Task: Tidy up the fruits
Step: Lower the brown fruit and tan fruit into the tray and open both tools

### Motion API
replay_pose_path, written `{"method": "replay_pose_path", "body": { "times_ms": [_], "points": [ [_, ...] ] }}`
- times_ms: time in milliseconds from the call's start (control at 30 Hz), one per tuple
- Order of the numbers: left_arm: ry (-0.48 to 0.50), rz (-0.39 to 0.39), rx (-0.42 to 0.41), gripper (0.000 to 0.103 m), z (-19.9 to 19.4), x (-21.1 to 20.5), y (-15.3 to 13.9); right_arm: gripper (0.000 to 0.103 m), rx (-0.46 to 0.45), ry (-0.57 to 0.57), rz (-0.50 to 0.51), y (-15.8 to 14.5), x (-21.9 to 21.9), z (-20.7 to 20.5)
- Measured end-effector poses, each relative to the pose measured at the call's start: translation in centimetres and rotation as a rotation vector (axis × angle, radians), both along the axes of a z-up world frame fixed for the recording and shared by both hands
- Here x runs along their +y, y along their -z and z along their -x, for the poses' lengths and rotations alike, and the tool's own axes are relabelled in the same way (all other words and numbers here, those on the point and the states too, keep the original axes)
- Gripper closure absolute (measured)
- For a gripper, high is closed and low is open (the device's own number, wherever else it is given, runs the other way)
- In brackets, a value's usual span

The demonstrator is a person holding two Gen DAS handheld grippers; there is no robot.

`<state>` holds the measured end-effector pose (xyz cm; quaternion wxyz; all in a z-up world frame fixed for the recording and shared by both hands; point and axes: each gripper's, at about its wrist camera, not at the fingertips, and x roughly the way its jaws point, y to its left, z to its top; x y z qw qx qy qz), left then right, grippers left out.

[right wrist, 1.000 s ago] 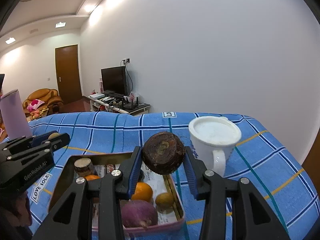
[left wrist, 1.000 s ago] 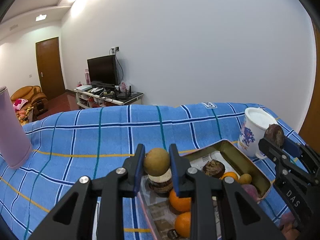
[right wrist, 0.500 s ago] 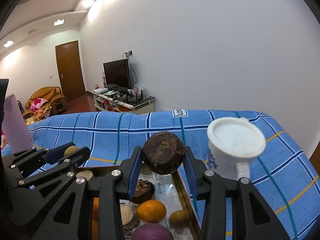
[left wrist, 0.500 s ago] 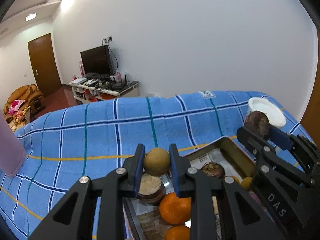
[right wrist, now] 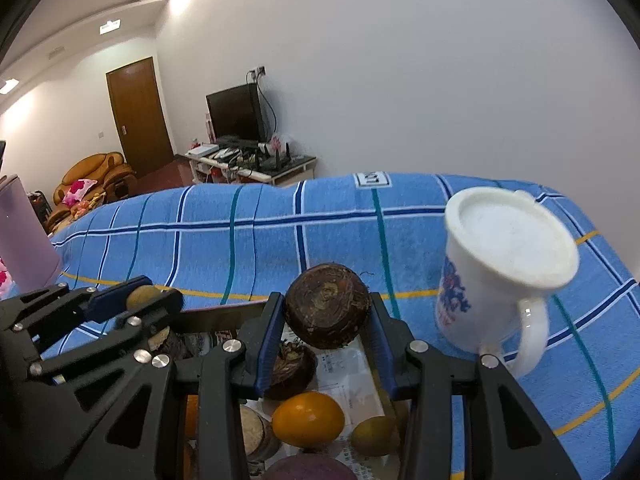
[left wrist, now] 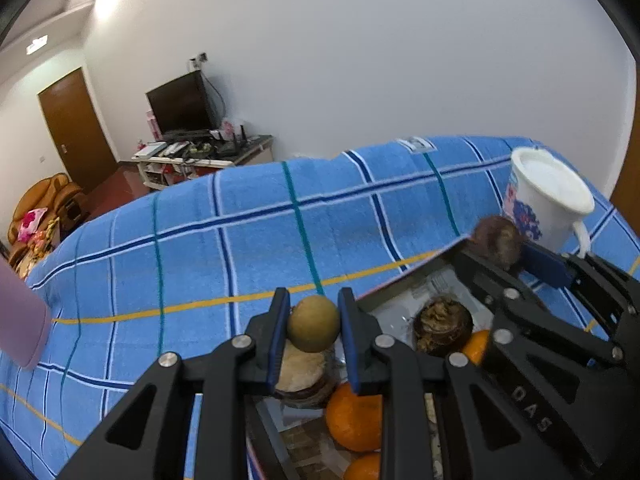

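My left gripper (left wrist: 313, 322) is shut on a small tan-green round fruit (left wrist: 313, 323), held over the left end of a metal tray (left wrist: 404, 278). My right gripper (right wrist: 326, 314) is shut on a dark brown round root-like fruit (right wrist: 327, 306) above the tray's far end; it shows in the left wrist view as the right gripper (left wrist: 502, 250). In the tray lie oranges (left wrist: 354, 418), a cut brown piece (left wrist: 302, 368), a dark brown fruit (left wrist: 442, 324), an orange (right wrist: 308, 418) and a small yellow-green fruit (right wrist: 372, 436). The left gripper (right wrist: 138, 298) appears at the left of the right wrist view.
A white mug (right wrist: 496, 268) with a blue print stands right of the tray on the blue checked cloth (left wrist: 240, 248). A pink tumbler (right wrist: 24, 236) stands at the far left. Beyond the table are a TV stand, a door and an armchair.
Both grippers have moved forward and dipped lower over the tray, each keeping its fruit. The tray and mug now look closer, and the views have tilted.
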<state>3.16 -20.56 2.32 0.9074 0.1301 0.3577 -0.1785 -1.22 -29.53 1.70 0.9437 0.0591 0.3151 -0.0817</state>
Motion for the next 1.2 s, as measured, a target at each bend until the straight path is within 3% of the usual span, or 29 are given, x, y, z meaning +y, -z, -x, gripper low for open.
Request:
{"method": "replay_pose_path", "body": {
  "times_ms": [133, 267, 733, 767, 833, 1000, 1067, 1133, 1200],
  "points": [
    [-0.002, -0.013, 0.036, 0.077, -0.5, -0.4, 0.4, 0.059, 0.037, -0.015, 0.016, 0.5, 0.4, -0.5],
    [0.02, -0.085, 0.036, 0.077, -0.7, -1.1, 0.8, 0.059, 0.077, -0.027, -0.001, 1.2, 0.2, -1.0],
    [0.089, -0.235, -0.031, 0.076, 0.2, -2.3, 1.6, 0.059, 0.122, -0.049, -0.052, 1.9, -0.3, -1.6],
    [0.083, -0.241, -0.035, 0.071, 0.2, -2.2, 1.7, 0.059, 0.12, -0.053, -0.056, 1.9, -0.3, -1.6],
    [0.083, -0.23, 0.023, 0.028, -0.1, -2.2, 2.0, 0.059, 0.109, -0.071, -0.081, 1.9, -0.4, -1.5],
    [0.069, -0.196, 0.076, 0.01, -0.1, -2.0, 1.9, 0.057, 0.106, -0.095, -0.114, 1.9, -0.4, -1.3],
    [0.059, -0.181, 0.102, 0.006, -0.2, -1.8, 1.8, 0.052, 0.105, -0.124, -0.146, 1.8, -0.2, -1.2],
    [0.054, -0.16, 0.12, 0.001, -0.3, -1.7, 1.9, 0.038, 0.092, -0.157, -0.205, 1.6, -0.2, -1.0],
    [0.046, -0.128, 0.138, 0.0, -0.3, -1.3, 1.9, 0.035, 0.074, -0.174, -0.24, 1.3, -0.3, -0.7]
  ]
}}
